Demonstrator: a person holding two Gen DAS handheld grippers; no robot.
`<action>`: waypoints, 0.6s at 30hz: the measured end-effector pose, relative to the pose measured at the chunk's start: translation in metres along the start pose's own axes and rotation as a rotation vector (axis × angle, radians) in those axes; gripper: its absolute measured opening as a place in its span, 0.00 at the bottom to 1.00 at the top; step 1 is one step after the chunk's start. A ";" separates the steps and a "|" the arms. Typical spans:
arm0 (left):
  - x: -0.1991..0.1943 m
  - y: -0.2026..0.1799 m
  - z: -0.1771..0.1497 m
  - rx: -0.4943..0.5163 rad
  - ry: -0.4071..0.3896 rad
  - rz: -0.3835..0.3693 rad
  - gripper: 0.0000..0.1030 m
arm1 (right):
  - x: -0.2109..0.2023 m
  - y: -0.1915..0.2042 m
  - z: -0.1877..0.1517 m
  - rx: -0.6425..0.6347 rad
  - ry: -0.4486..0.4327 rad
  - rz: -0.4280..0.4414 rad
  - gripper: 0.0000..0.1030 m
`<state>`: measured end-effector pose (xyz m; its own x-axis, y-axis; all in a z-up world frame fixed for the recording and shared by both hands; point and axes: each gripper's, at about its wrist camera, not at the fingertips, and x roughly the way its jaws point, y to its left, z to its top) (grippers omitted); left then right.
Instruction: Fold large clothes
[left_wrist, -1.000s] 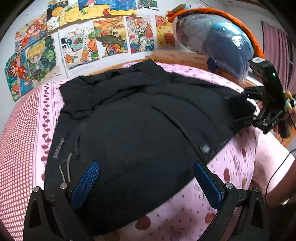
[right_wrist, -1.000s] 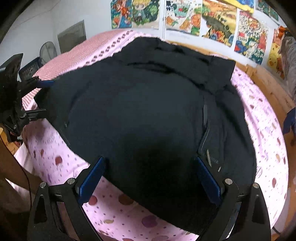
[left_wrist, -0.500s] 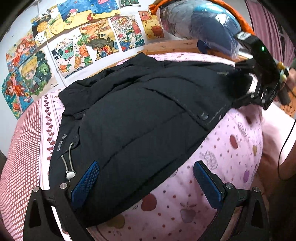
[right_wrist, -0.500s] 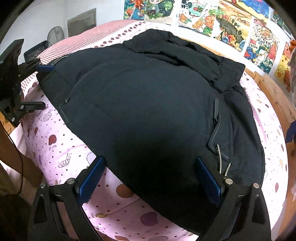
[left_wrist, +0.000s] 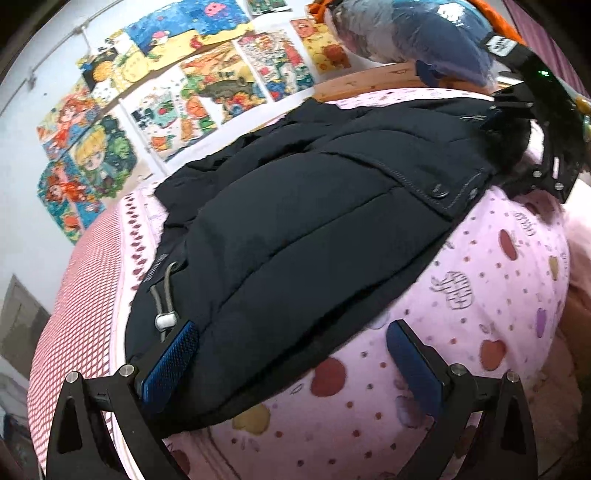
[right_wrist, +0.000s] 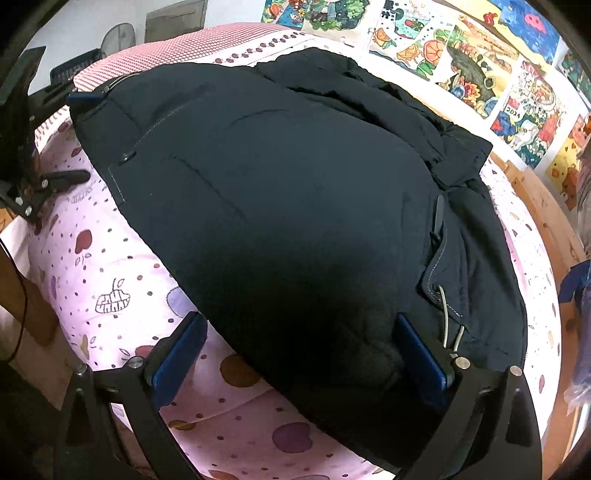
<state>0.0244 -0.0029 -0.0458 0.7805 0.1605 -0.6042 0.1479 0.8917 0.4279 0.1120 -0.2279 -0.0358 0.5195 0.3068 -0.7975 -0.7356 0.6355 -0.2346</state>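
The big puffy black jacket (left_wrist: 295, 236) lies partly folded on the pink spotted bed (left_wrist: 480, 314). More folds are left. Both tongs, left (left_wrist: 291, 354) and right (right_wrist: 295, 350), are wide open and hold nothing.

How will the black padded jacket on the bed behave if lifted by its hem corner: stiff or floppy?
Probably floppy: the jacket drapes over the bed and creases near the collar. Its quilted panels look puffy, so likely bulky yet light, springing back after folding. The elastic cord at the hem may dangle.
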 end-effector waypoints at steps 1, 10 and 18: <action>0.000 0.001 -0.001 0.001 -0.002 0.012 1.00 | -0.001 0.001 -0.001 -0.001 -0.006 -0.005 0.96; -0.003 -0.004 -0.003 0.055 -0.029 0.090 1.00 | -0.010 0.005 -0.013 -0.017 -0.044 -0.096 0.96; -0.003 0.003 -0.003 0.044 -0.021 0.150 1.00 | -0.021 0.025 -0.020 -0.145 -0.106 -0.259 0.96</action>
<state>0.0207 0.0010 -0.0449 0.8085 0.2812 -0.5170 0.0548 0.8387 0.5418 0.0744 -0.2328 -0.0360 0.7344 0.2251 -0.6403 -0.6233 0.5972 -0.5049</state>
